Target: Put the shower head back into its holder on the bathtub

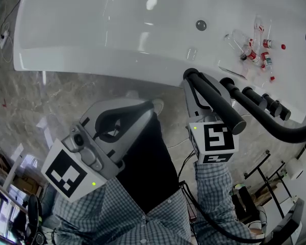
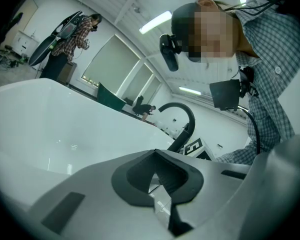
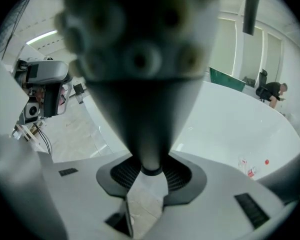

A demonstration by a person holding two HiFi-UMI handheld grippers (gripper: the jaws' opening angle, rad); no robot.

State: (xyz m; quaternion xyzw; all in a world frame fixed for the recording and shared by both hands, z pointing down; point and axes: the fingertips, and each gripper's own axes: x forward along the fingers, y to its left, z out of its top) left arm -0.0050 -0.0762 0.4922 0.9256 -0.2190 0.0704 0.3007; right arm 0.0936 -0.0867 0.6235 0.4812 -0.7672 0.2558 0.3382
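The black shower head (image 1: 217, 103) is a long dark handle that lies along my right gripper (image 1: 192, 78), just at the white bathtub's (image 1: 92, 29) near rim. In the right gripper view its wide nozzle face (image 3: 135, 54) fills the upper frame, and its narrow neck sits clamped between the jaws of the right gripper (image 3: 151, 176). Black fittings (image 1: 251, 95) stand in a row on the tub's rim right beside it; I cannot tell which is the holder. My left gripper (image 1: 151, 107) hangs over the floor below the tub's edge, shut with nothing in it, its pads (image 2: 140, 176) together.
A curved black spout (image 1: 283, 131) arcs off the rim at the right and shows as a black arc (image 2: 185, 119) in the left gripper view. Small bottles (image 1: 255, 52) lie on the tub's ledge. A round drain (image 1: 201, 25) sits inside the tub. Marble floor (image 1: 46, 101) lies below; a person (image 2: 72, 31) stands far behind.
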